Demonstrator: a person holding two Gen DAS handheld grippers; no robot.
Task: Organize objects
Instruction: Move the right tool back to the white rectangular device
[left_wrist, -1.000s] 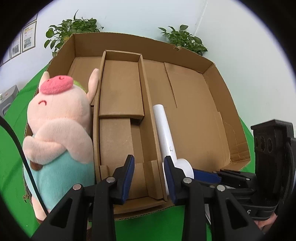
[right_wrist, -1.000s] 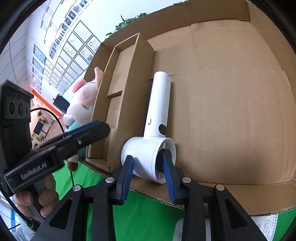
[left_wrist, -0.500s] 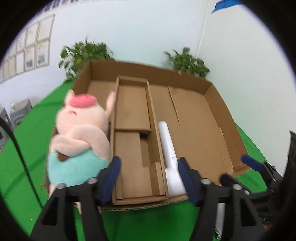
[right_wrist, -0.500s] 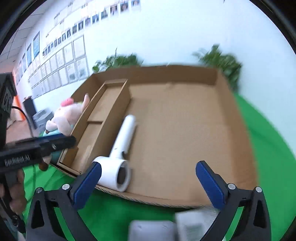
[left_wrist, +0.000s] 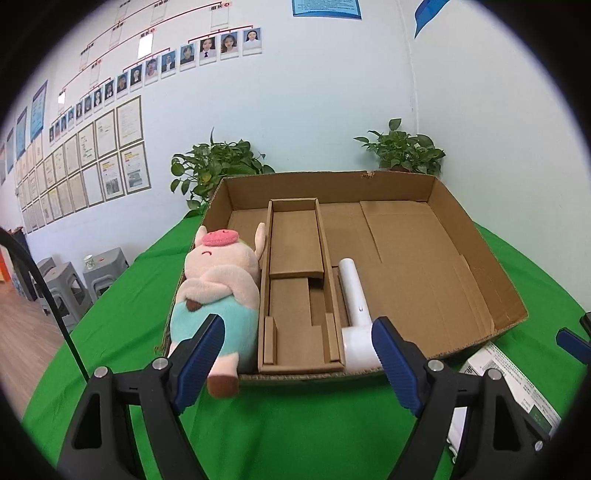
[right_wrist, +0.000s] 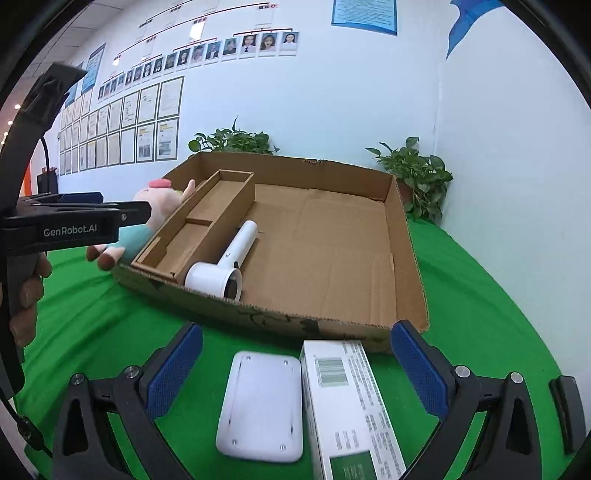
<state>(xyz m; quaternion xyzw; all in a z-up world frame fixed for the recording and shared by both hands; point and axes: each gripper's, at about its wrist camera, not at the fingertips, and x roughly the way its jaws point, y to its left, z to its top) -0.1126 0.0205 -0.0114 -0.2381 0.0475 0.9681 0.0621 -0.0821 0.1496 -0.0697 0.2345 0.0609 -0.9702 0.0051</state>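
Observation:
A big open cardboard box (left_wrist: 495, 266) (right_wrist: 406, 258) lies on the green table. In it a pink pig plush (left_wrist: 218, 288) (right_wrist: 162, 199) lies at the left, a cardboard insert (left_wrist: 295, 258) (right_wrist: 207, 221) beside it, then a white hair dryer (left_wrist: 354, 310) (right_wrist: 229, 266). My left gripper (left_wrist: 295, 350) is open and empty, in front of the box. My right gripper (right_wrist: 295, 373) is open and empty above a white flat device (right_wrist: 262, 406) and a white carton (right_wrist: 351, 406) on the table.
Two potted plants (left_wrist: 218, 166) (left_wrist: 406, 151) stand behind the box against the wall. The carton also shows at the right in the left wrist view (left_wrist: 517, 384). Grey stools (left_wrist: 66, 284) stand left of the table. The left gripper's body (right_wrist: 70, 225) reaches in from the left.
Both grippers opened and drew back from the box. The right one let go of the hair dryer, which now lies in the box.

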